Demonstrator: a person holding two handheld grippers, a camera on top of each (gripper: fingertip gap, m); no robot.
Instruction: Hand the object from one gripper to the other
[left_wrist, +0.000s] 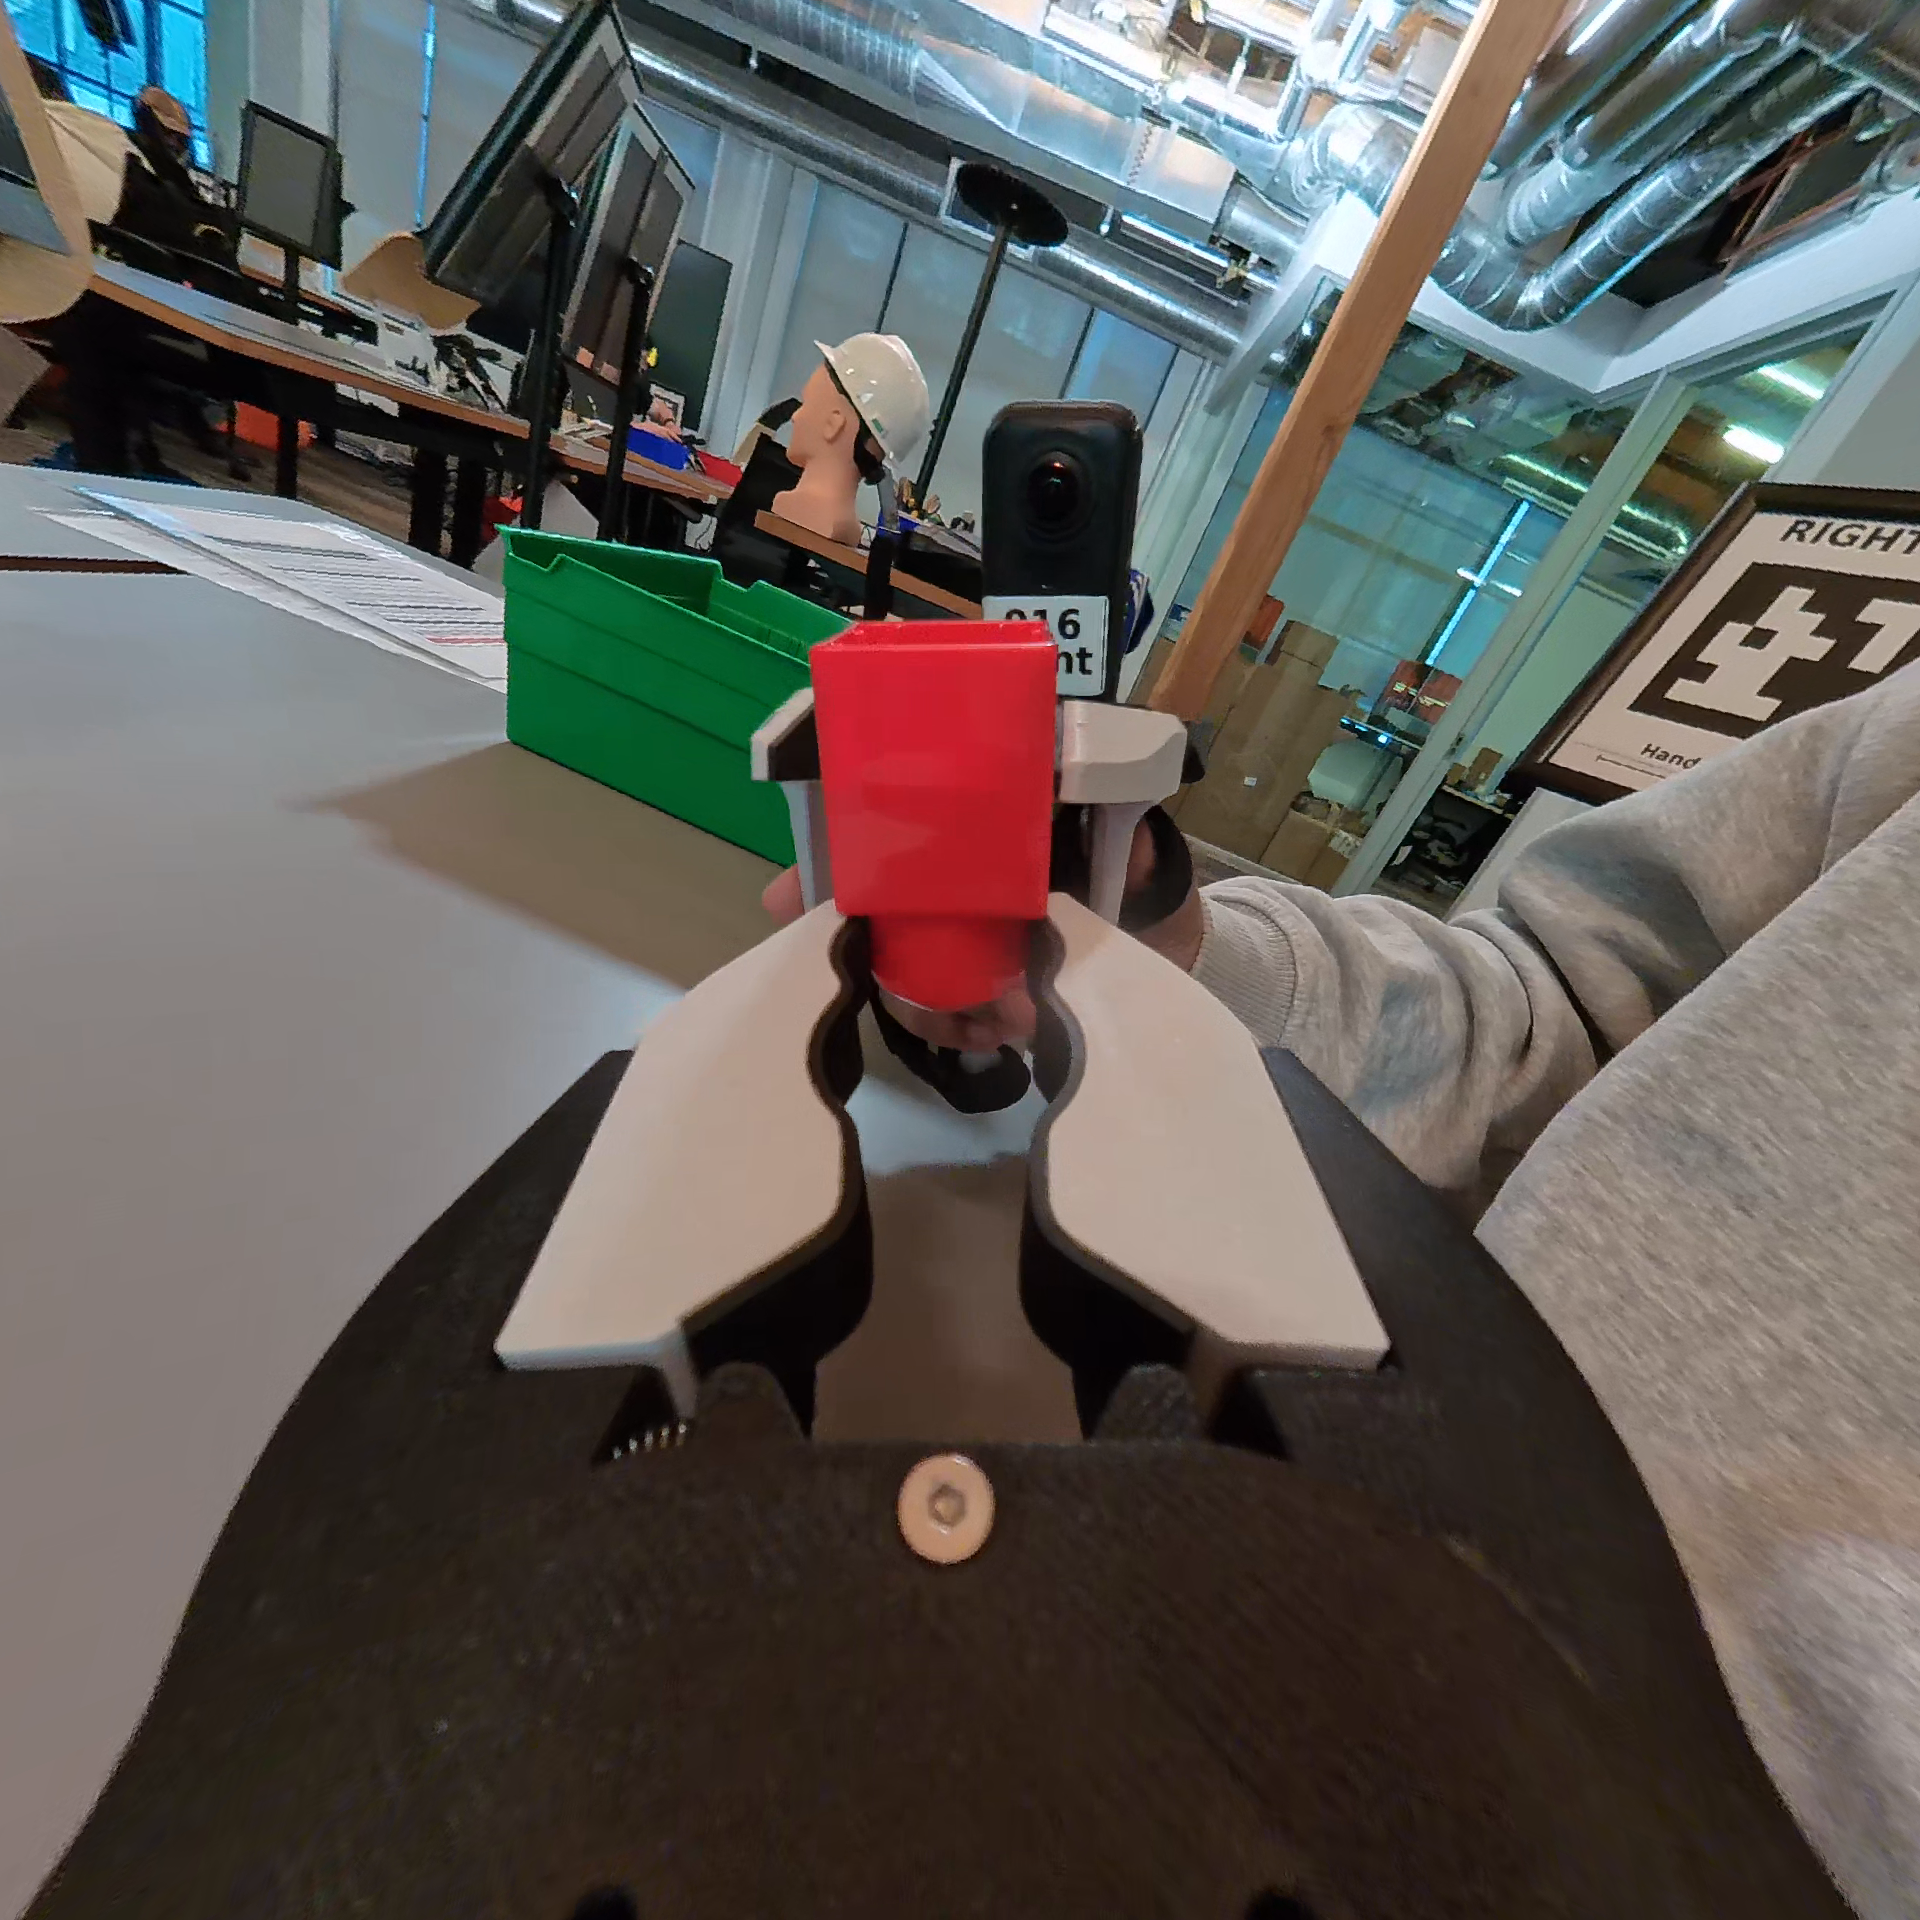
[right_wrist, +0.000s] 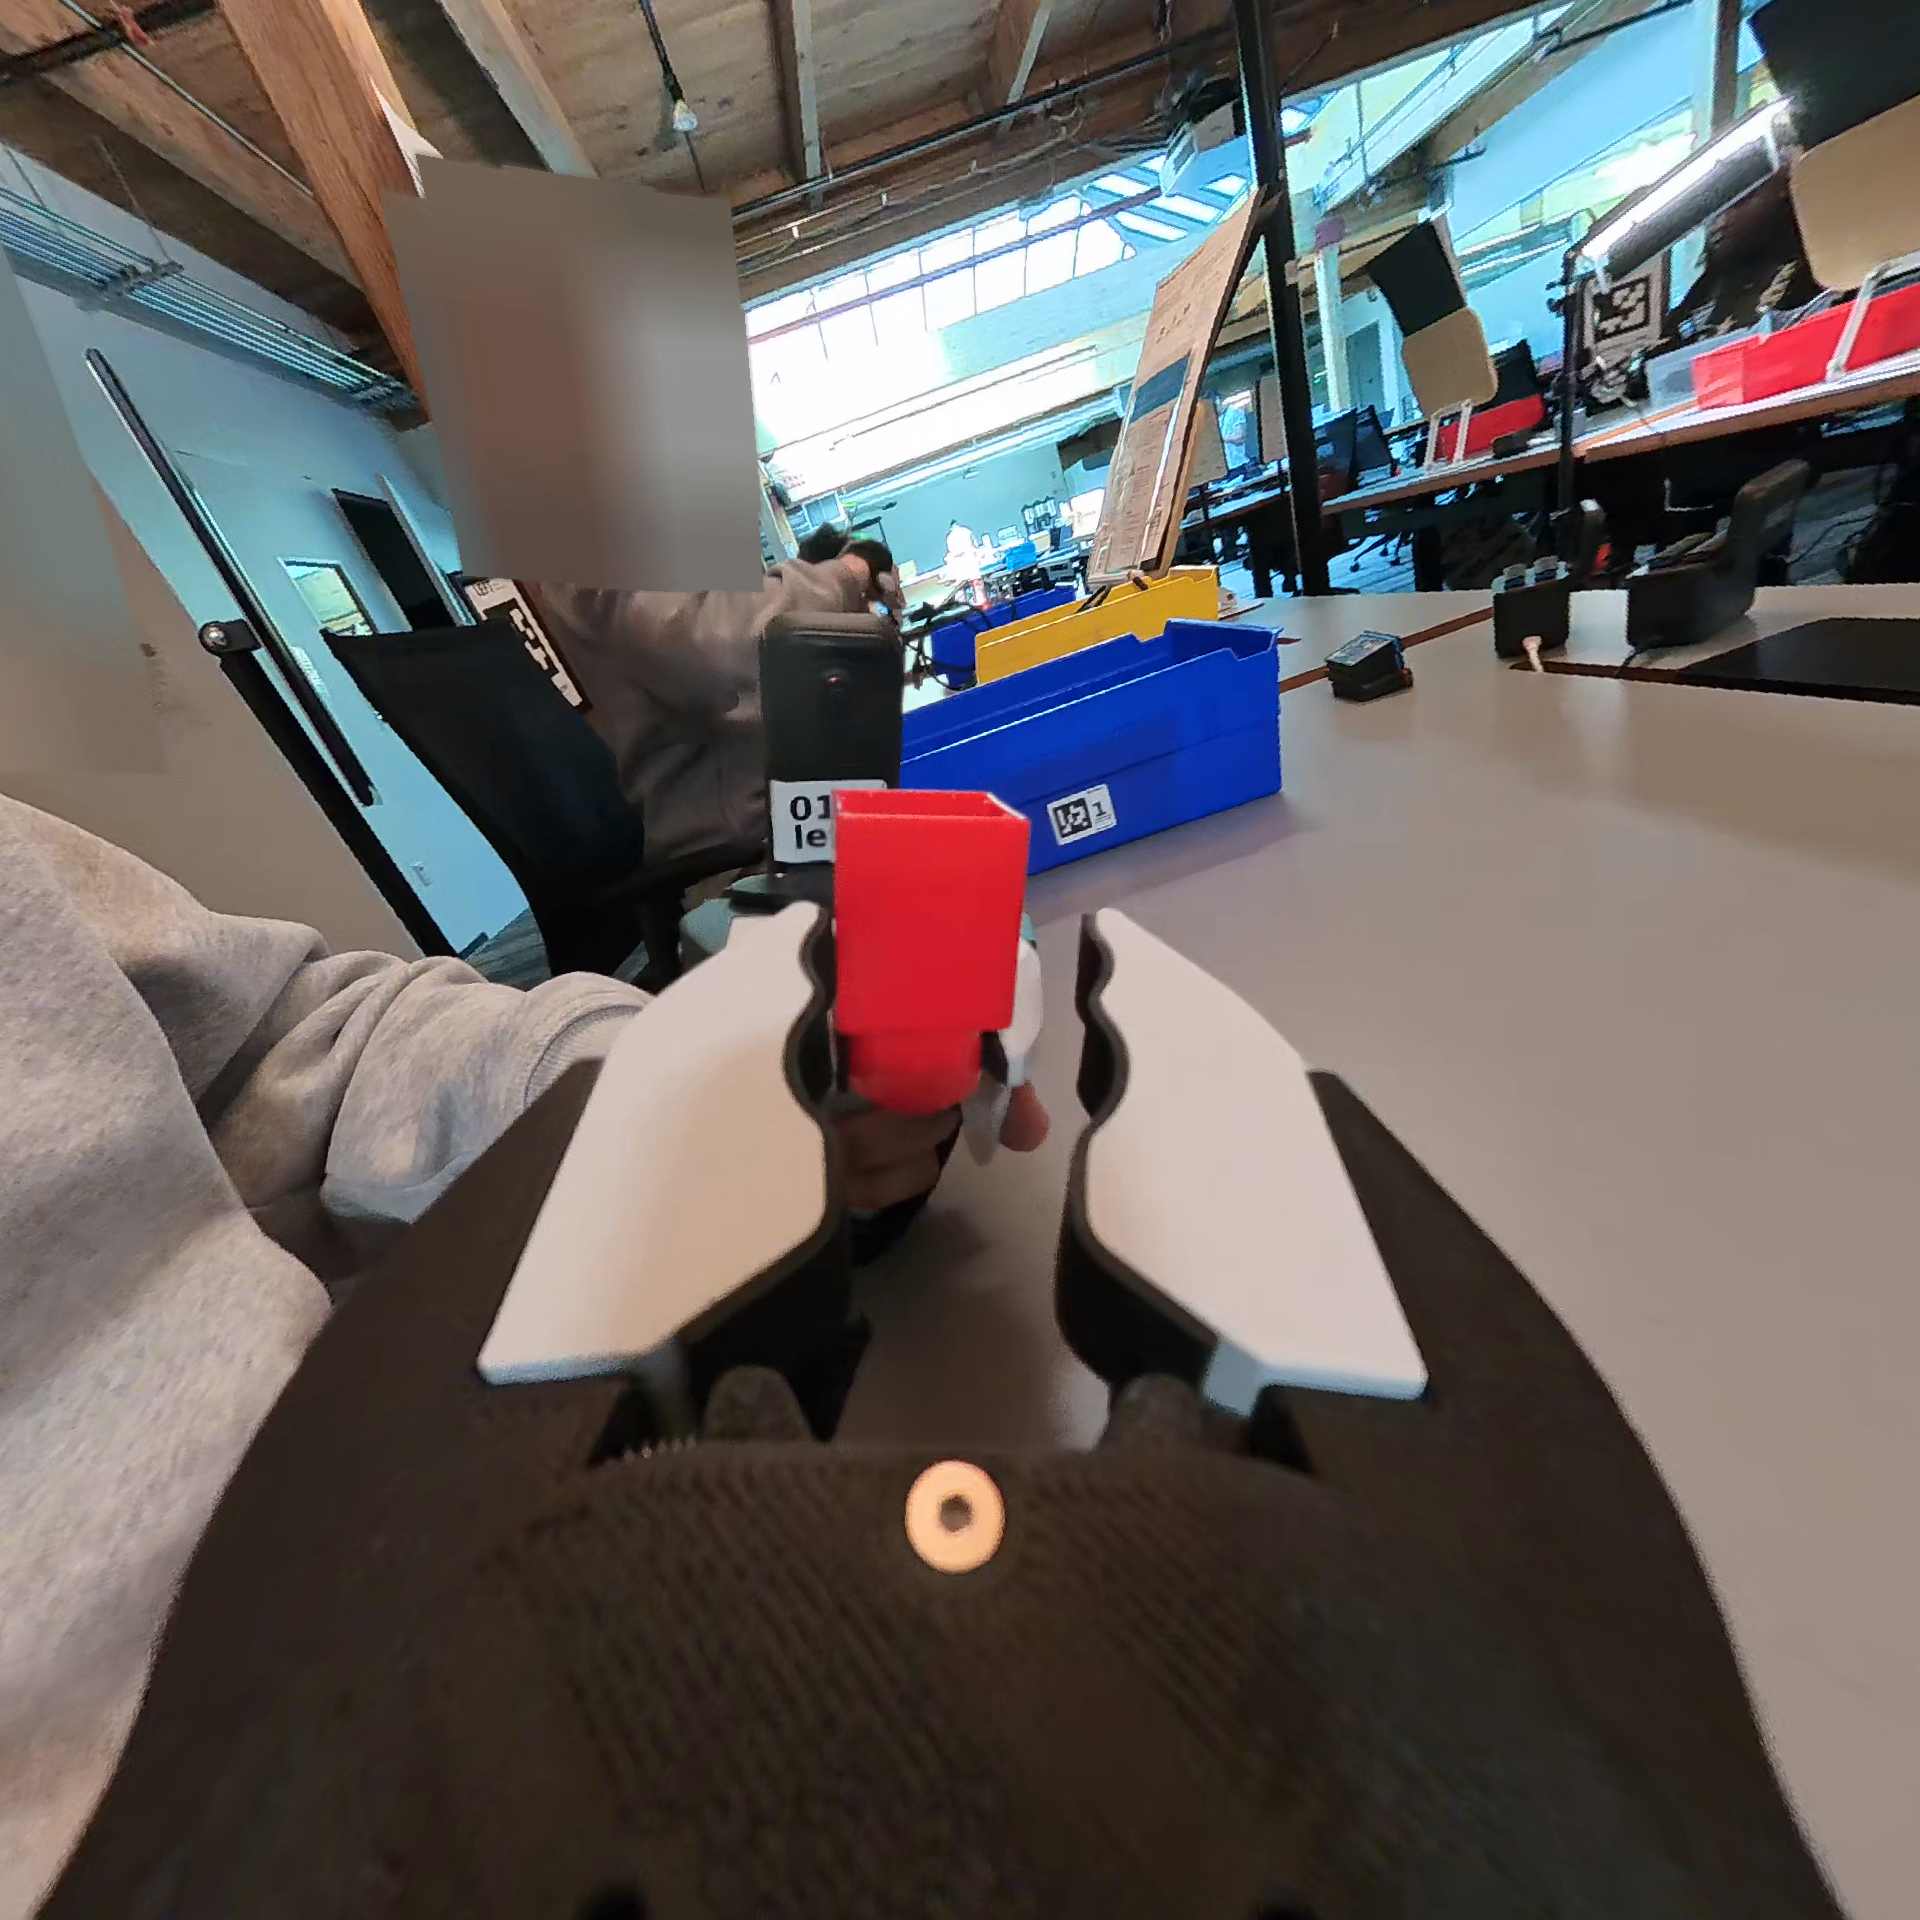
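Note:
A red object with a square hollow top and a round lower stem is held upright above the grey table. My left gripper is shut on the round stem. My right gripper faces it from the far side, and its fingers stand on either side of the square top. In the right wrist view the red object sits between the spread jaws of my right gripper. It lies close against the left finger, with a clear gap to the right one. A white finger of the left gripper shows behind the object.
A green bin stands on the table behind the handover. A blue bin and a yellow bin stand farther back, with small dark devices to the right. Grey sleeves hold both grippers. A paper sheet lies at the left.

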